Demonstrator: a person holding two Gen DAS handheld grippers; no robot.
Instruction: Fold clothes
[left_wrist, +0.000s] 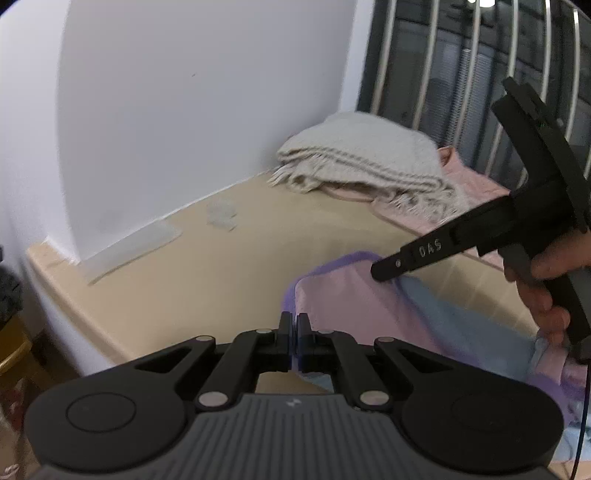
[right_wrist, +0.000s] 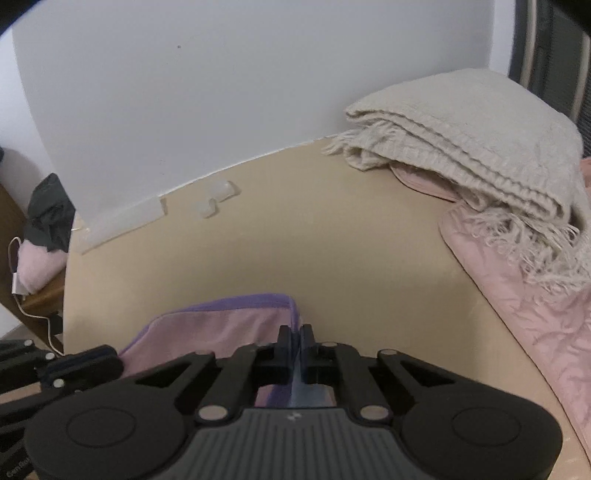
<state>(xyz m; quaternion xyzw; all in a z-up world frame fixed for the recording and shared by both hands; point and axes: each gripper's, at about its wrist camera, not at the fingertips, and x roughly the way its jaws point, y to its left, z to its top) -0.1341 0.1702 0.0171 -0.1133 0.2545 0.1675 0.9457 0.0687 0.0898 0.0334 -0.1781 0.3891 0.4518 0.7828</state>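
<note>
Soft, even, rather dim indoor light with a cool tint. Fisheye bending curves the plain white wall (left_wrist: 184, 129) toward the frame edges, corners darken, and the left wrist view shows motion blur, shadows faint.

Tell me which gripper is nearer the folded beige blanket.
Right. The right gripper holds the pink garment on the side toward the beige blanket; the left gripper pinches the garment's edge farther back.
</note>
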